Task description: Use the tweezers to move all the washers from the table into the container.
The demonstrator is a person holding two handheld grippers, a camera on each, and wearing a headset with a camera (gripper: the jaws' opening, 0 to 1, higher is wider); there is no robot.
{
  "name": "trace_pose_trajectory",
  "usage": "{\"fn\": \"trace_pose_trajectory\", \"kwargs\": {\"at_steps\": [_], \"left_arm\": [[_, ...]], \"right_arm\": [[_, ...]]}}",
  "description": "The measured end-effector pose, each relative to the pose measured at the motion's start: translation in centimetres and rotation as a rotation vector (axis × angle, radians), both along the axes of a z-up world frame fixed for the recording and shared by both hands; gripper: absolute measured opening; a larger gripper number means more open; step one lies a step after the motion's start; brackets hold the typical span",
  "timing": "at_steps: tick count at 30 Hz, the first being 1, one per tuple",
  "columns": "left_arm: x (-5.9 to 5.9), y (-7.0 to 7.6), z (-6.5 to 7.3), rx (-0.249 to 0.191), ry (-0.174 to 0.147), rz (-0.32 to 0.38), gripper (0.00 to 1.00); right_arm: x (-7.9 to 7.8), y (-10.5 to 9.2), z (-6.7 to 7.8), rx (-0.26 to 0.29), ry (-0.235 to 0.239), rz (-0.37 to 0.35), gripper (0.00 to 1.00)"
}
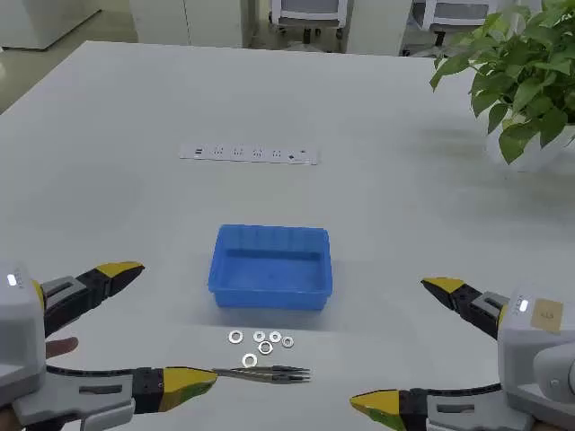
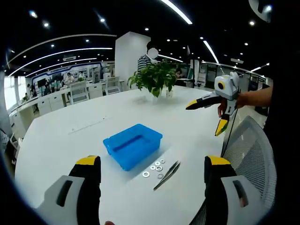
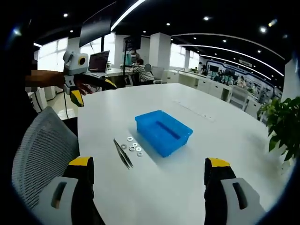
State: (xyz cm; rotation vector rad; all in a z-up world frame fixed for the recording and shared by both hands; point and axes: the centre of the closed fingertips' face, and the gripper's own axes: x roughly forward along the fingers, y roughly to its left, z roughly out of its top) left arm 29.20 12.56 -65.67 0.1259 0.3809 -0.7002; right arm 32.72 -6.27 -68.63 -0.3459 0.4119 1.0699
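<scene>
Washers [image 1: 260,342] lie in a loose cluster on the white table [image 1: 377,189], just in front of the blue container [image 1: 269,293], with the tweezers [image 1: 274,373] flat beside them on my near side. I hold my left gripper [image 1: 172,323] and right gripper [image 1: 391,343] low at either side, pointing inward, jaws spread wide, both empty.

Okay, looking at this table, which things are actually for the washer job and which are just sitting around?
For the job:
washers, tweezers, blue container, left claw and right claw, both open.

Just lying about:
power strip, potted plant, mesh chair.
</scene>
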Motion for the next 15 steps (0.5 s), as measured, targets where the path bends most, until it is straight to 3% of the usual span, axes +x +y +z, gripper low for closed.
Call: {"fn": "trace_pose_trajectory", "kwargs": {"at_steps": [15], "left_arm": [[0.03,-0.1,-0.03,0.001,0.0,-0.002,0.97]], "right_arm": [[-0.04,-0.14,-0.05,0.0,0.0,-0.005,0.99]]}}
